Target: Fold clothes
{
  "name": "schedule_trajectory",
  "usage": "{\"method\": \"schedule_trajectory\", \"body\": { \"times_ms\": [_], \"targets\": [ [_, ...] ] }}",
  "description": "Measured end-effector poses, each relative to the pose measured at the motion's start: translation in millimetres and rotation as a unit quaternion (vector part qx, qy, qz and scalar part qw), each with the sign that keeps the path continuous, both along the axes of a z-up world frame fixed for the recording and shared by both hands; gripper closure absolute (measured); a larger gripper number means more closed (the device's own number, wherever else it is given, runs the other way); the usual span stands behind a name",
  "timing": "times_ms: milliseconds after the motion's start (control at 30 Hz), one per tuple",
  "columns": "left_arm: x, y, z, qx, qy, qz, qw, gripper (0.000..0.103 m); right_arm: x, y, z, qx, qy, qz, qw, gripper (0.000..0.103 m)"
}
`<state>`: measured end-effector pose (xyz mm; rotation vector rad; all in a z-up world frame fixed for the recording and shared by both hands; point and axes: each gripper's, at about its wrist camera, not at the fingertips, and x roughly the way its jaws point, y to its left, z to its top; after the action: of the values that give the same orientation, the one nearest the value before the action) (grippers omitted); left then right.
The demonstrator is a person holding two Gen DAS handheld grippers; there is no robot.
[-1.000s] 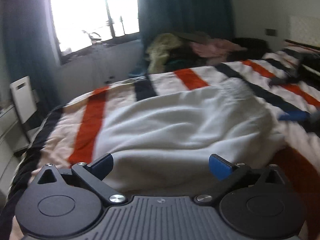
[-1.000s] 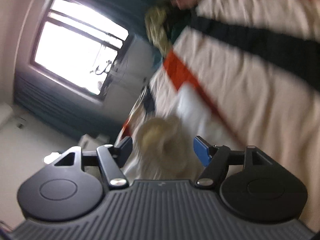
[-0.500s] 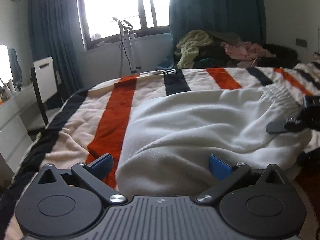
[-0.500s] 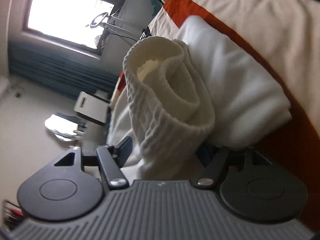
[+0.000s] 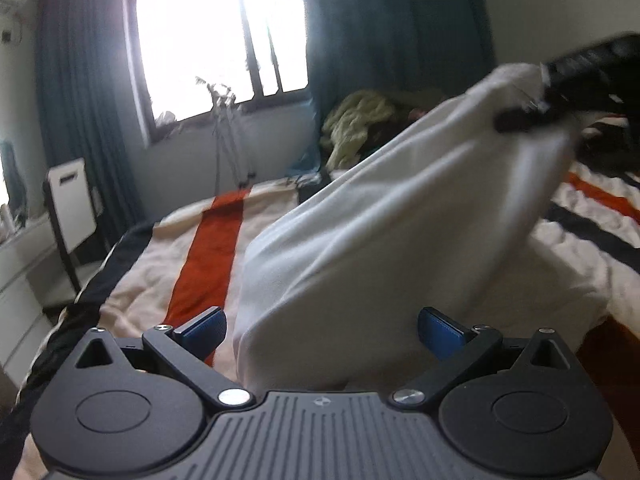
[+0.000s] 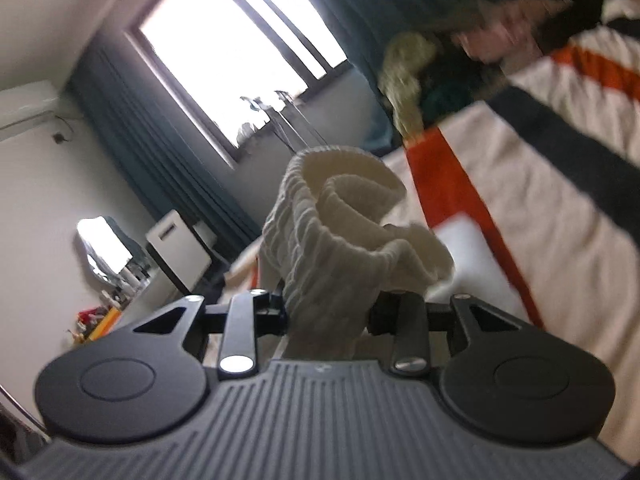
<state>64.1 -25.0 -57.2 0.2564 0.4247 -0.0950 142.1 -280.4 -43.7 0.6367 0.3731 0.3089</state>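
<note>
A white garment lies on the striped bed blanket, with its right end lifted into the air. In the left wrist view, my right gripper holds that raised end at the upper right. In the right wrist view its jaws are closing and my right gripper pinches the ribbed elastic waistband, which bunches up above the fingers. My left gripper is open low over the near end of the garment. The cloth lies between its blue pads, which do not press on it.
A pile of other clothes sits at the far side of the bed under the dark curtains. A white chair and a white dresser stand to the left. A thin metal stand is in front of the bright window.
My right gripper closed on the ribbed waistband, rolled, and rose, so the garment's right end is now lifted off the bed. The left gripper shifted slightly and stays open.
</note>
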Motion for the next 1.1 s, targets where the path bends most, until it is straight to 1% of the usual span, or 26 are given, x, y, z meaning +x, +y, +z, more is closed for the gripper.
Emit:
{"method": "schedule_trajectory", "body": {
  "times_ms": [33, 100, 133, 167, 200, 233, 300, 367, 400, 433, 467, 500, 600, 633, 667, 700, 767, 833, 867, 900, 933, 1000, 1033, 1100],
  "targets": [
    [-1.1, -1.6, -0.9, 0.0, 0.001, -0.002, 1.0, 0.0, -0.5, -5.3, 3.9, -0.004, -0.01, -0.008, 1.0, 0.066],
    [1.6, -3.9, -5.2, 0.002, 0.02, -0.004, 0.9998, 0.0, -1.8, -17.3, 3.6, -0.008, -0.018, -0.03, 0.999, 0.066],
    [3.9, -3.8, -7.3, 0.003, 0.028, 0.001, 0.9996, 0.001, -2.8, -23.9, 0.3, -0.01, -0.015, -0.044, 0.999, 0.066],
    [6.1, -3.6, -9.3, 0.004, 0.035, 0.006, 0.9994, 0.001, -4.3, -30.8, -5.9, -0.012, -0.002, -0.061, 0.998, 0.066],
    [8.7, -1.7, -10.7, 0.002, 0.041, 0.012, 0.9991, 0.0, -4.2, -36.3, -14.8, -0.012, 0.024, -0.077, 0.997, 0.066],
    [11.2, 0.2, -12.0, 0.001, 0.047, 0.018, 0.9987, 0.0, -1.3, -40.6, -25.4, -0.01, 0.059, -0.087, 0.994, 0.065],
    [16.4, 4.0, -14.6, -0.001, 0.058, 0.031, 0.9978, 0.0, 5.8, -47.1, -48.3, 0.001, 0.13, -0.091, 0.987, 0.063],
    [18.1, 8.9, -16.3, -0.01, 0.063, 0.04, 0.9972, 0.001, 7.6, -50.5, -63.7, 0.023, 0.162, -0.094, 0.982, 0.06],
    [19.0, 11.4, -17.2, -0.015, 0.065, 0.045, 0.9968, 0.0, 6.7, -51.0, -66.3, 0.031, 0.165, -0.099, 0.981, 0.052],
    [19.2, 13.4, -16.9, -0.018, 0.064, 0.049, 0.9966, 0.0, 5.6, -51.1, -67.4, 0.033, 0.168, -0.105, 0.98, 0.037],
    [19.5, 15.4, -16.6, -0.02, 0.063, 0.053, 0.9964, 0.0, 4.2, -50.6, -66.9, 0.027, 0.171, -0.11, 0.979, 0.031],
    [19.6, 17.9, -16.1, -0.023, 0.062, 0.059, 0.9961, 0.0, 2.8, -50.4, -67.5, 0.023, 0.174, -0.112, 0.978, 0.023],
    [21.4, 27.3, -15.0, -0.035, 0.059, 0.079, 0.9945, 0.0, -1.7, -49.3, -70.7, 0.015, 0.184, -0.117, 0.976, 0.021],
    [21.8, 32.5, -14.8, -0.047, 0.06, 0.09, 0.9931, 0.0, -3.8, -48.6, -75.2, 0.019, 0.193, -0.114, 0.974, 0.018],
    [22.1, 37.6, -14.6, -0.06, 0.061, 0.1, 0.9913, 0.0, -6.1, -48.5, -79.9, 0.024, 0.2, -0.112, 0.973, 0.017],
    [21.8, 44.7, -14.2, -0.081, 0.064, 0.109, 0.9887, 0.0, -9.3, -49.2, -84.1, 0.031, 0.204, -0.11, 0.972, 0.017],
    [22.6, 59.2, -14.5, -0.128, 0.076, 0.127, 0.9807, 0.0, -10.4, -50.7, -91.5, 0.043, 0.208, -0.107, 0.971, 0.017],
    [25.7, 71.5, -17.3, -0.166, 0.096, 0.137, 0.9718, 0.0, -10.4, -52.3, -97.6, 0.055, 0.207, -0.103, 0.971, 0.016],
    [27.3, 75.1, -19.3, -0.179, 0.106, 0.139, 0.9682, 0.0, -10.8, -52.5, -98.4, 0.058, 0.203, -0.101, 0.972, 0.016],
    [27.7, 76.4, -20.3, -0.184, 0.111, 0.14, 0.9665, 0.0, -10.4, -51.4, -97.5, 0.053, 0.196, -0.101, 0.974, 0.017],
    [28.1, 77.6, -21.2, -0.189, 0.117, 0.14, 0.9648, 0.0, -10.1, -50.3, -96.5, 0.048, 0.188, -0.1, 0.976, 0.025],
    [26.4, 77.5, -21.6, -0.19, 0.12, 0.14, 0.9642, 0.0, -9.6, -45.7, -90.3, 0.025, 0.169, -0.099, 0.98, 0.032],
    [25.2, 77.0, -21.9, -0.189, 0.121, 0.141, 0.9642, 0.0, -9.4, -43.1, -87.1, 0.012, 0.161, -0.099, 0.982, 0.032],
    [23.3, 76.4, -23.4, -0.189, 0.124, 0.142, 0.9637, 0.0, -7.3, -41.3, -87.2, 0.004, 0.166, -0.1, 0.981, 0.032]
  ]
}}
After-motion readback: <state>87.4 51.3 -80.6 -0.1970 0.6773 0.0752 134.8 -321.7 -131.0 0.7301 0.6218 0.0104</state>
